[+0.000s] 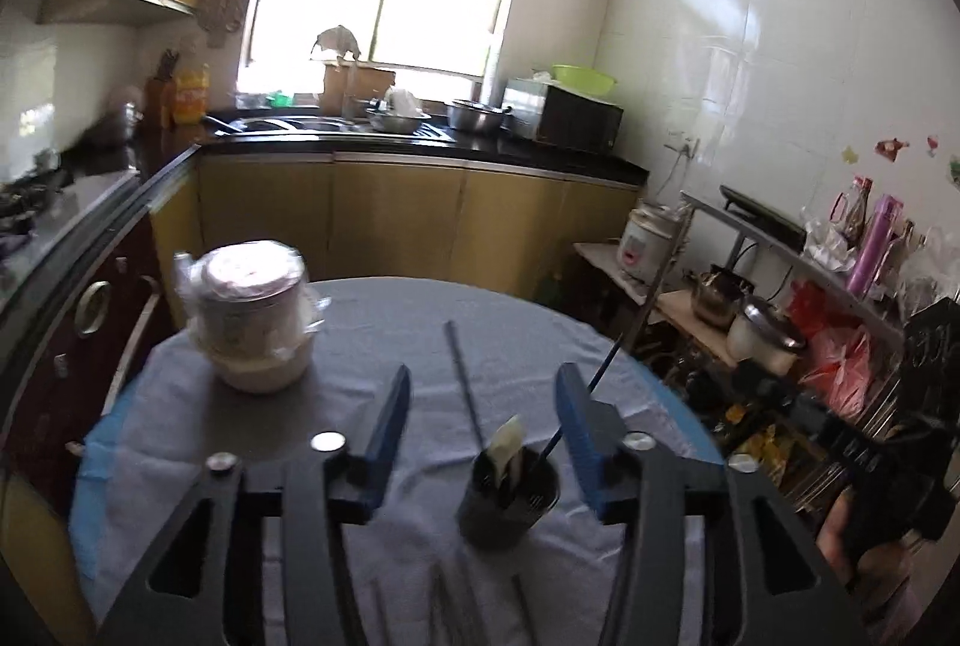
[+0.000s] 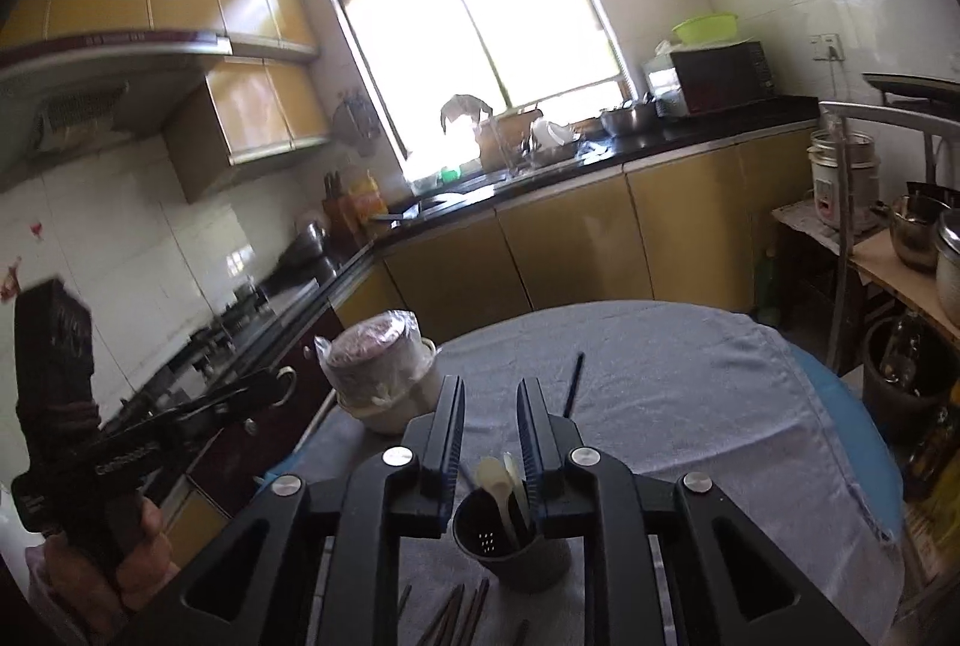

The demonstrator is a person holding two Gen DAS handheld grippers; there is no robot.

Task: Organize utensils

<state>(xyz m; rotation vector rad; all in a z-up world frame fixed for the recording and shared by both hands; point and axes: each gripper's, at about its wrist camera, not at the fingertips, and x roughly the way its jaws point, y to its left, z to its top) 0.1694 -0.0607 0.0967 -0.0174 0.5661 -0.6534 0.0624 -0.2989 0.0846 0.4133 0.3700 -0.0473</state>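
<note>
Kitchen table (image 1: 372, 328) covered by grey cloth, dark utensil cup (image 1: 509, 496) near, left gripper (image 1: 483, 406) spread wide, right gripper (image 2: 491, 421) slightly parted, nothing pinched.

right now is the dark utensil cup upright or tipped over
Upright: the utensil cup stands on the grey cloth, mouth up, with pale spoons sticking out.

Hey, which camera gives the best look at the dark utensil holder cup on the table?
The right wrist view: the utensil holder shows its open mouth, perforated inside and pale spoons. The left wrist view shows it blurrier, more from the side.
</note>
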